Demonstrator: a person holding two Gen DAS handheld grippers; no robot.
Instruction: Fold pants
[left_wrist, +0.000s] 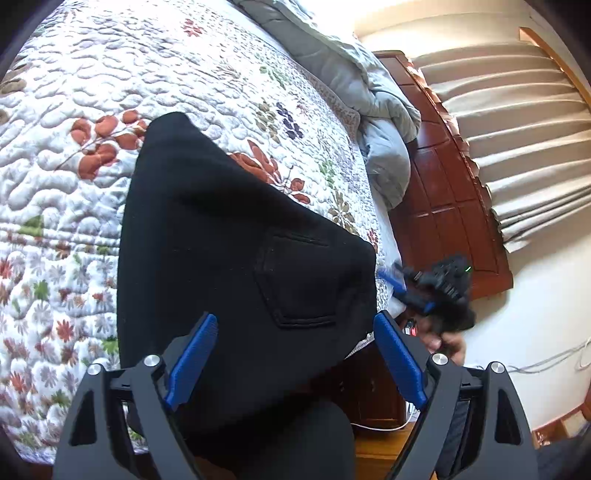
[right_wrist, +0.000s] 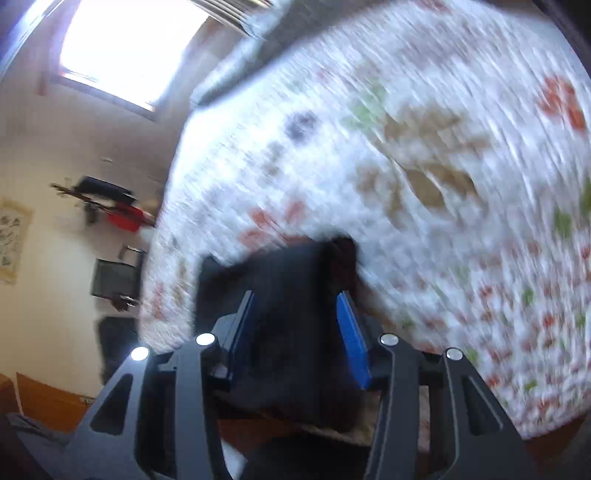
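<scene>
Black pants (left_wrist: 236, 258): spread on floral quilt (left_wrist: 74, 206); soft, limp, light (best pinched at waistband edge). Left gripper (left_wrist: 295, 369): spread wide, empty. Right gripper (right_wrist: 295, 332): part-open, grip unclear.

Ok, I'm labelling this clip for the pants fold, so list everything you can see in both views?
black pants: one, black, lying on the quilt near the bed's edge, back pocket up.
floral quilted bedspread: one, white with red, green and brown flowers, covering the bed.
grey duvet: one, pale grey, bunched at the quilt's far side.
wooden panel: one, reddish brown, beside the bed.
pleated curtain: one, beige, on the wall.
window: one, bright, in the right wrist view.
left gripper: one, black with blue pads, jaws wide above the pants.
right gripper: one, black with blue pads, at the pants' edge, dark cloth between the jaws; grip unclear through blur.
</scene>
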